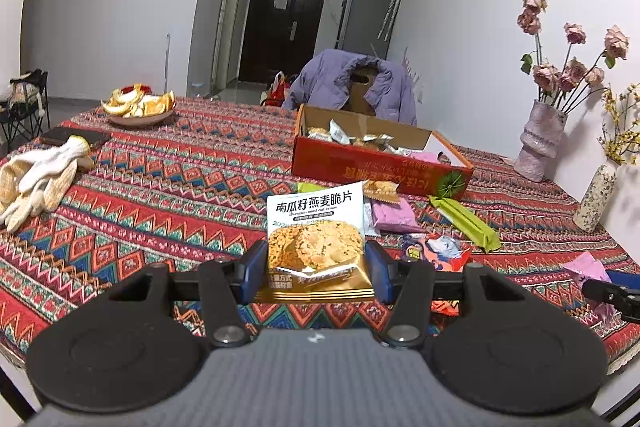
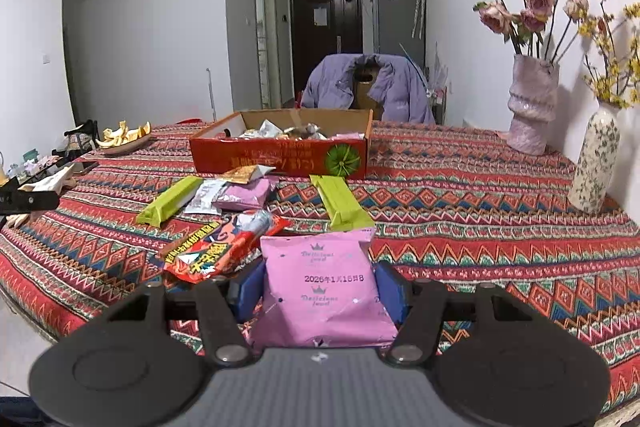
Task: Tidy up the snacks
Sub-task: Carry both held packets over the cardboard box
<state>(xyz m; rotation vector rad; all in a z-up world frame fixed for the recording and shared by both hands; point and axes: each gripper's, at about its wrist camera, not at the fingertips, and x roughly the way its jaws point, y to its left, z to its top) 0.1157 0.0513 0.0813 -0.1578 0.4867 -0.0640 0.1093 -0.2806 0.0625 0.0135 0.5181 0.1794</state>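
Observation:
My left gripper (image 1: 316,271) is shut on a white and gold oat crisp packet (image 1: 316,227), held upright above the patterned tablecloth. My right gripper (image 2: 320,291) is shut on a pink snack packet (image 2: 320,287). A red cardboard box (image 1: 376,163) with several packets in it stands ahead on the table; it also shows in the right wrist view (image 2: 280,155). Loose snacks lie before the box: green bars (image 2: 344,203) (image 2: 170,201), a pink packet (image 2: 244,195), a red packet (image 2: 216,247).
A plate of orange peel (image 1: 140,105) and white gloves (image 1: 36,179) lie at the left. A pink vase of dried roses (image 2: 532,107) and a flowered vase (image 2: 594,159) stand at the right by the wall. A chair with a purple jacket (image 2: 364,87) stands behind the table.

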